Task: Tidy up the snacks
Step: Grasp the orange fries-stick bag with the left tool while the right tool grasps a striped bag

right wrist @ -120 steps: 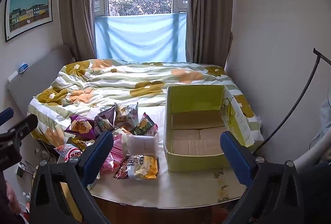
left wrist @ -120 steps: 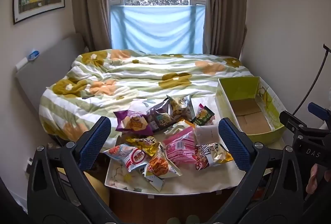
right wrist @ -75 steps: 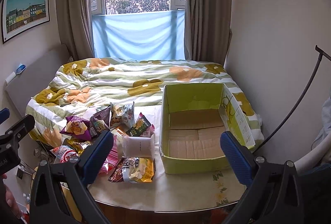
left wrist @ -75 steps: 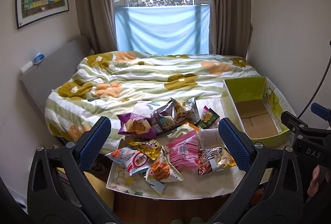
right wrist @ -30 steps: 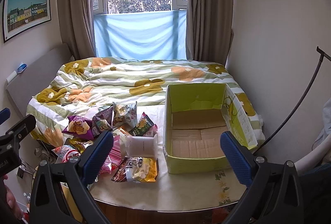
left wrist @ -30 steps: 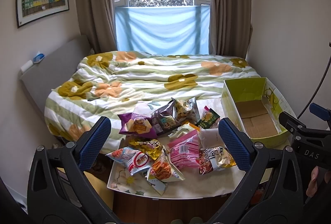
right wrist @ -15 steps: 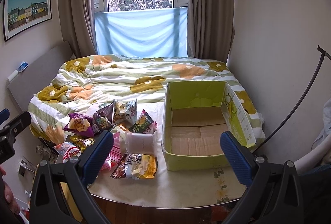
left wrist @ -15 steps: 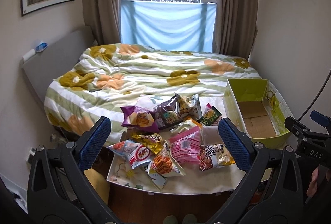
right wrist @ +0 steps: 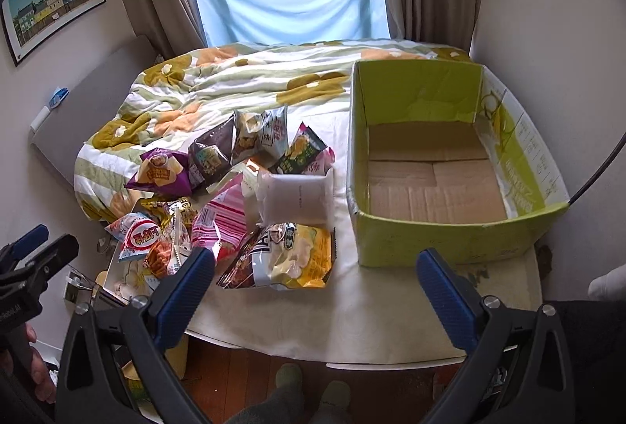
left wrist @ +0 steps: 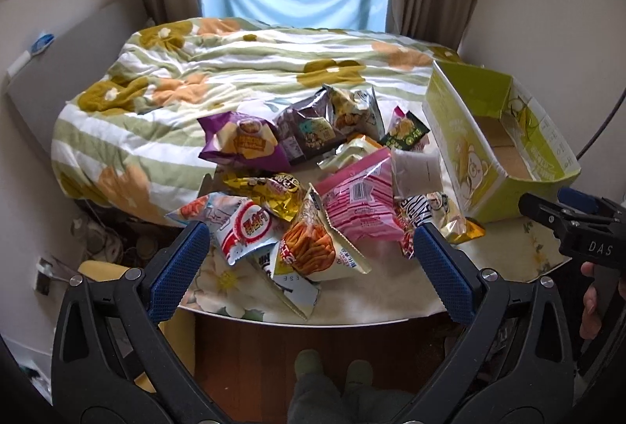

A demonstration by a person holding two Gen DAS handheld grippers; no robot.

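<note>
Several snack bags lie heaped on the left half of a small table (right wrist: 391,314): a pink striped bag (left wrist: 358,199), an orange-stick bag (left wrist: 313,248), a purple bag (left wrist: 242,144), a white packet (right wrist: 295,195) and a yellow-and-black bag (right wrist: 285,259). An open green cardboard box (right wrist: 450,236), with nothing in it, stands on the table's right side. My left gripper (left wrist: 307,263) hangs open above the table's near edge, in front of the pile. My right gripper (right wrist: 315,287) is open over the near edge, between the pile and the box.
A bed with a green striped floral quilt (left wrist: 242,72) runs behind the table up to a curtained window (right wrist: 289,1). A wall stands close on the right. The person's feet (right wrist: 309,392) show on the wood floor below the table edge.
Both grippers have tipped downward and come closer to the table, so the snacks and box look bigger and lower. Both stay open; nothing on the table has moved.
</note>
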